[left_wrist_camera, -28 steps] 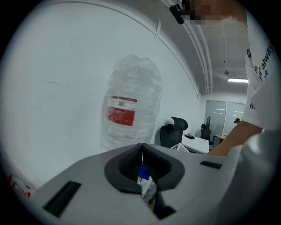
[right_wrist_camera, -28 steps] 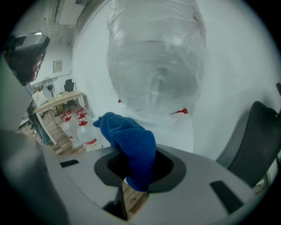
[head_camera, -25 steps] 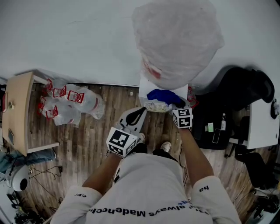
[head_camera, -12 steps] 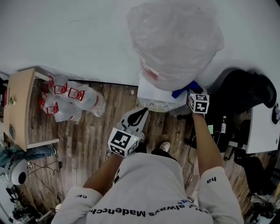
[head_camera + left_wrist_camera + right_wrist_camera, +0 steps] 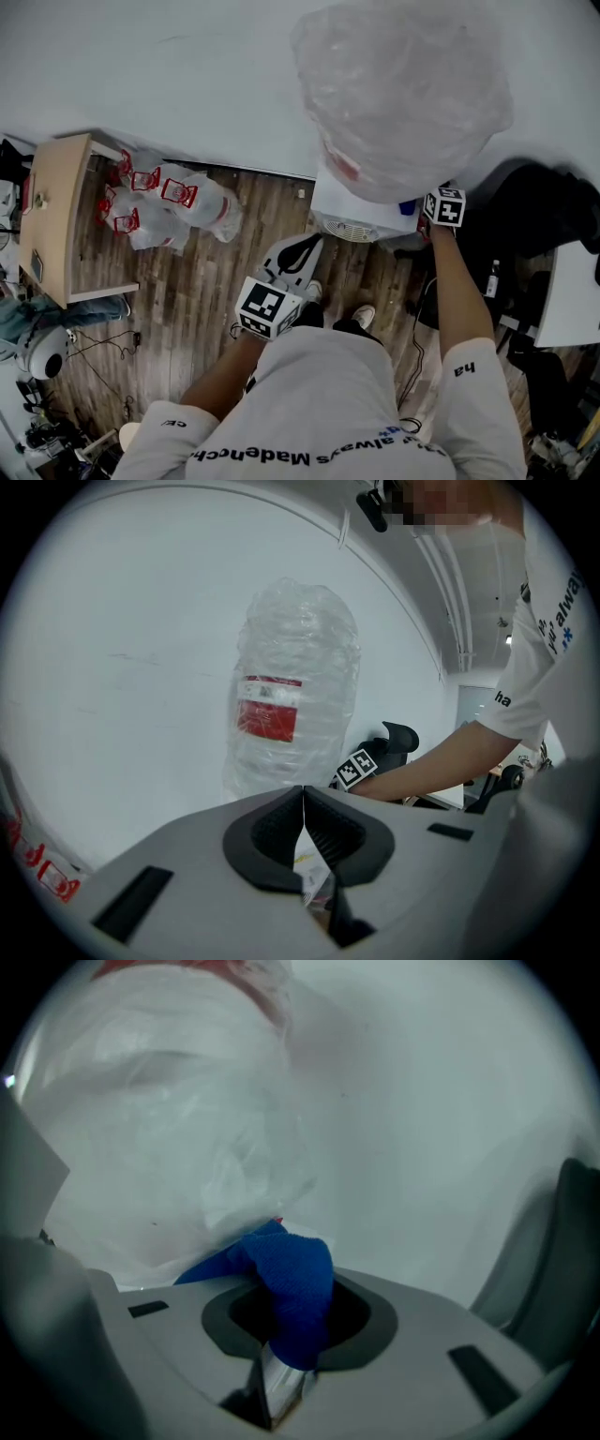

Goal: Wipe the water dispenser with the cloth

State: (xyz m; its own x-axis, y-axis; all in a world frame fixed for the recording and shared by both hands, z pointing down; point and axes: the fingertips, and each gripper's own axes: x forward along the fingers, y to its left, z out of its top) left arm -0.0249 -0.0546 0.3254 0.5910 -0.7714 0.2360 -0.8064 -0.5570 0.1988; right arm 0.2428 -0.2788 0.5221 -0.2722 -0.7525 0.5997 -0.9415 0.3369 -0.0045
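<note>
The water dispenser [image 5: 364, 208], a white cabinet on a wooden floor [image 5: 216, 291] against a pale wall [image 5: 187, 75], carries a large bottle [image 5: 403, 94] wrapped in clear plastic. In the head view it stands at about one o'clock from the person. The right tongs [image 5: 427, 211] sit at the three o'clock edge of the cabinet's top, just below the bottle, clenched on a blue cloth [image 5: 292, 1279]. The right gripper view shows the cloth bunched between the jaws and spilling forward right beside the plastic wrap; whether it touches the white top cannot be told. The left tongs [image 5: 300, 251] hang at the dispenser's seven o'clock, well apart from it, with the jaws pressed together on nothing. The wiping step appears to be in hand at the right side of the top. The next move likely calls for pressing the cloth flat and sweeping it along the surface without snagging the loose plastic.
</note>
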